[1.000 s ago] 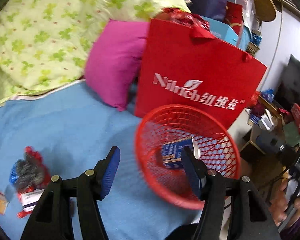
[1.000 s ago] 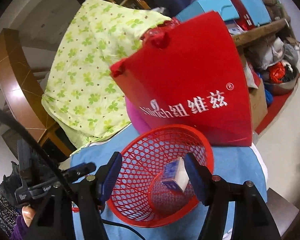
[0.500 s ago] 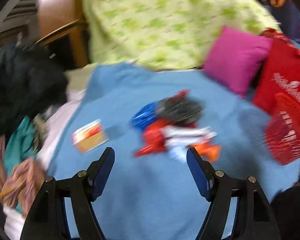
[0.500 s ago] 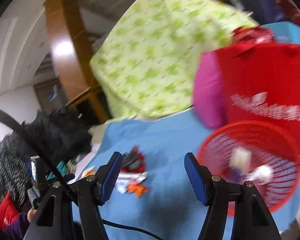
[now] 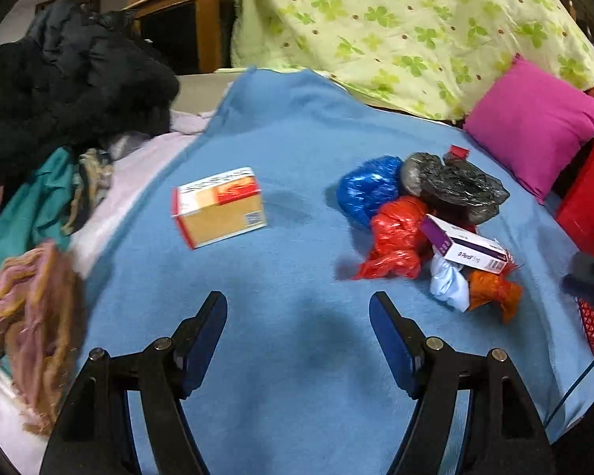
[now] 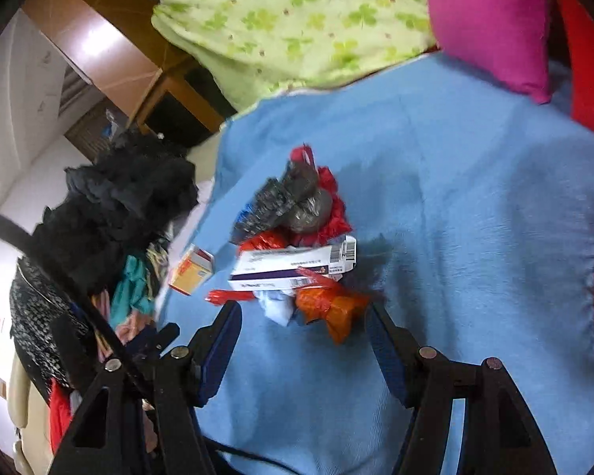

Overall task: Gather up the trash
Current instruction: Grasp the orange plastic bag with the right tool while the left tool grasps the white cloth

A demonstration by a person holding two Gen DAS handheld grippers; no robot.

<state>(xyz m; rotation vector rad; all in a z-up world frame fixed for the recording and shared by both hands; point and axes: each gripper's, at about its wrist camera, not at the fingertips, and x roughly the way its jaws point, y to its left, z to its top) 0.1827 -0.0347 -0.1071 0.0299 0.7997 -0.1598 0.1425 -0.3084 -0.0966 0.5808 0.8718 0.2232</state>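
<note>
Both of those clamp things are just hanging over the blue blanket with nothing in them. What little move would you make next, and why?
Probably ease the right tool forward and down onto the orange bag. Its jaws are open and empty, and that bag lies just ahead between them, at the near edge of the trash pile on the blue blanket. The left tool is also empty, with the yellow box farther ahead.

Two cartons (image 5: pixel 219 206) (image 5: pixel 464 244), five crumpled bags (image 5: pixel 396 239), one pink cushion (image 5: pixel 532 122).

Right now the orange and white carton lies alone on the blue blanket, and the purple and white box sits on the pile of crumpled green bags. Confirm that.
Wrong on one count: the crumpled bags under the purple and white box are red, blue, black and orange, not green, as the left wrist view shows. The orange and white carton does lie alone on the blue blanket.
</note>
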